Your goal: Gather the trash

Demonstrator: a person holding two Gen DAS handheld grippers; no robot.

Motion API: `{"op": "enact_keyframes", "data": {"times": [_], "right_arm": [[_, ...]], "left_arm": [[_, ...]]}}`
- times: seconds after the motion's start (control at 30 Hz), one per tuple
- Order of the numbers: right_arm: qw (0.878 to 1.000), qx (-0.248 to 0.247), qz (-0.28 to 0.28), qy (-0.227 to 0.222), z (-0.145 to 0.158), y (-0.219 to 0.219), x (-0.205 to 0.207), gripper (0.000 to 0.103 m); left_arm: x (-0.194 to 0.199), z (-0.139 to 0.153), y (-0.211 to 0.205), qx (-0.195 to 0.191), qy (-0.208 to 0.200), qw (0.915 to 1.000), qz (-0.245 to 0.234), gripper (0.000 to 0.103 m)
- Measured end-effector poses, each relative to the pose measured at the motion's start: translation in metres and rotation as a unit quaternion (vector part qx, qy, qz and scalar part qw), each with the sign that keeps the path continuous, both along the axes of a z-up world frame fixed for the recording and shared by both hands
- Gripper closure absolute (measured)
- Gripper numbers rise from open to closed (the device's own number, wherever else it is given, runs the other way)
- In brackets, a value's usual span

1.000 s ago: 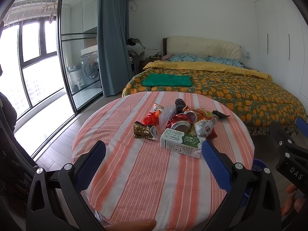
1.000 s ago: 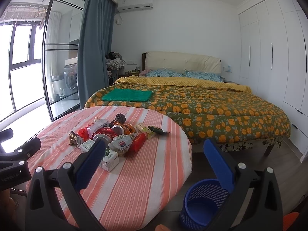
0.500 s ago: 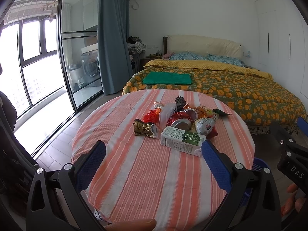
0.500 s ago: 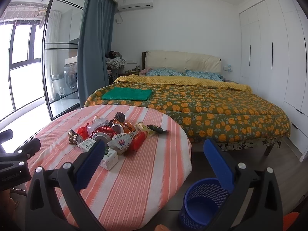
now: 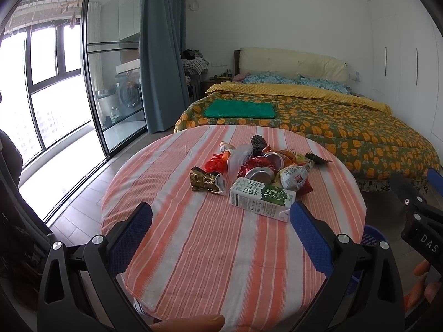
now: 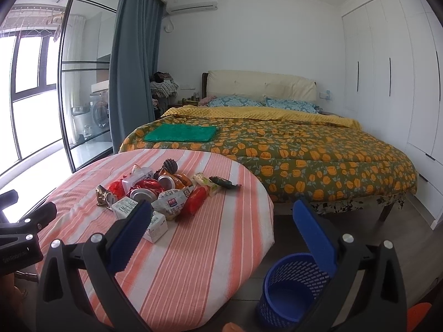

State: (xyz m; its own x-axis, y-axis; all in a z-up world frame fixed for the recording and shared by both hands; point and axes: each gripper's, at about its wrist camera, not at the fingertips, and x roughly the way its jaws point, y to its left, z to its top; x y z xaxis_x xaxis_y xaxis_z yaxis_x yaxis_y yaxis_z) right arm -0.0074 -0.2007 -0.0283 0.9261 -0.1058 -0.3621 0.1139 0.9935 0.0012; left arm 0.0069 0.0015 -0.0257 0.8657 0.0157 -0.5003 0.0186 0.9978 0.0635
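The trash pile (image 5: 257,166) lay in the middle of the round striped bench (image 5: 193,249), a milk carton (image 5: 260,197) at its near edge. Both the left gripper (image 5: 220,229) and the right gripper (image 6: 221,227) hung above the bench with fingers wide, holding nothing. A blue basket (image 6: 290,290) stood on the floor beside the bench.
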Motion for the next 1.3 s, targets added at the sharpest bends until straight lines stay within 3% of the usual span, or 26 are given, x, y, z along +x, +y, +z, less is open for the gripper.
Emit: {"op": "enact_keyframes", "data": {"times": [1.3], "right_arm": [[1.0, 0.005, -0.009, 0.005, -0.003, -0.007, 0.0, 0.005]], "left_arm": [[-0.01, -0.012, -0.002, -0.003, 0.013, 0.9999, -0.001, 0.004]]}}
